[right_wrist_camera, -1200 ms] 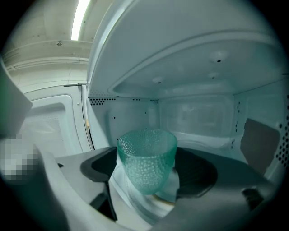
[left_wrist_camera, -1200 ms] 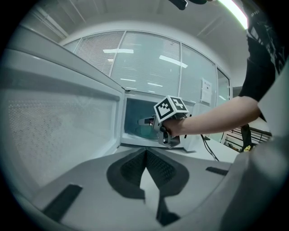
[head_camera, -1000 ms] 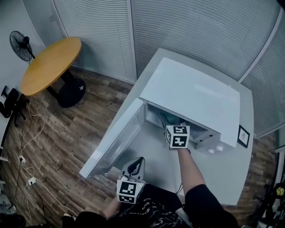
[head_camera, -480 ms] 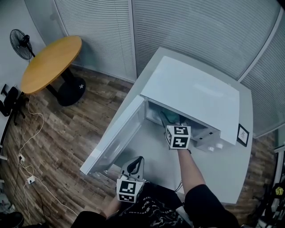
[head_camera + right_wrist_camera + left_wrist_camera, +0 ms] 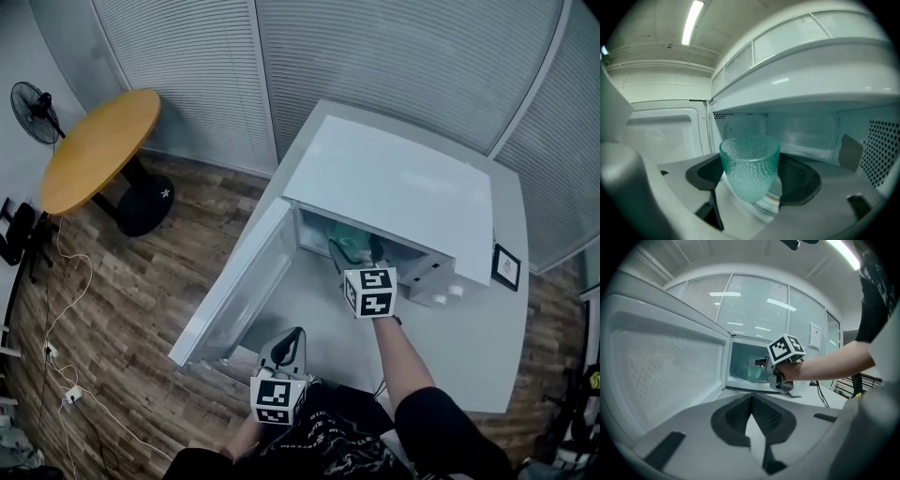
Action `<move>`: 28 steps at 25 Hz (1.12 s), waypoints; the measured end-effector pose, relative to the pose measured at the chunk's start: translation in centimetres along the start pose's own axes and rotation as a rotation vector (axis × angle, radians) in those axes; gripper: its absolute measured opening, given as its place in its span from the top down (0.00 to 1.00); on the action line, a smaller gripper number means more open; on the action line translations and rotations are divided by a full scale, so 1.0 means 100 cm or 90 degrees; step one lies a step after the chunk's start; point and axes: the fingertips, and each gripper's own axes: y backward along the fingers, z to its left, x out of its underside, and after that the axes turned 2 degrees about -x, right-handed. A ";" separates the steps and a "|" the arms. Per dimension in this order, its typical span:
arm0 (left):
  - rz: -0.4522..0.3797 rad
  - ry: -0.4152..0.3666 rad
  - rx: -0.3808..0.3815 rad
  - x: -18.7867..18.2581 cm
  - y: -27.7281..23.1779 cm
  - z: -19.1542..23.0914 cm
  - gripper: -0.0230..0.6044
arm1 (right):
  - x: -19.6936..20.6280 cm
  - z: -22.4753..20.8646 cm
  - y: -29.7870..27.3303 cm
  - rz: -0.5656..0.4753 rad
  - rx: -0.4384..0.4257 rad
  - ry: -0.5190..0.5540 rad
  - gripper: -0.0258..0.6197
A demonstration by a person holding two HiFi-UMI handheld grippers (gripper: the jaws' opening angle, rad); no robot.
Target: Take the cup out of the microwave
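Note:
A green dimpled glass cup [image 5: 750, 166] sits between the dark pads of my right gripper [image 5: 752, 190], which is shut on it. It hangs slightly tilted, just above the turntable at the mouth of the white microwave [image 5: 384, 187]. From the head view the cup [image 5: 351, 241] shows in the microwave's opening, ahead of the right gripper [image 5: 353, 255]. The microwave door [image 5: 239, 281] swings wide open to the left. My left gripper [image 5: 292, 337] stays low near the person, in front of the door, shut and empty. In the left gripper view its own tips [image 5: 751, 401] point at the cup [image 5: 752, 373].
The microwave stands on a white table [image 5: 469, 347], with a small framed picture [image 5: 506, 267] at its right edge. A round wooden table [image 5: 94, 150] and a fan [image 5: 33, 98] stand to the left on the wood floor, with cables [image 5: 56, 356] lying there.
My right gripper has drawn back a little toward the person with the cup, which now shows more in the opening. The left gripper has barely moved.

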 end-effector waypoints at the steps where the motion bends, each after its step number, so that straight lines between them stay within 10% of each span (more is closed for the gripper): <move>1: -0.002 0.000 0.003 -0.001 0.000 -0.002 0.95 | -0.001 0.000 0.004 -0.003 -0.001 0.003 0.39; 28: -0.053 -0.013 0.013 -0.017 0.003 -0.024 0.95 | 0.010 0.017 0.103 -0.034 -0.006 0.029 0.39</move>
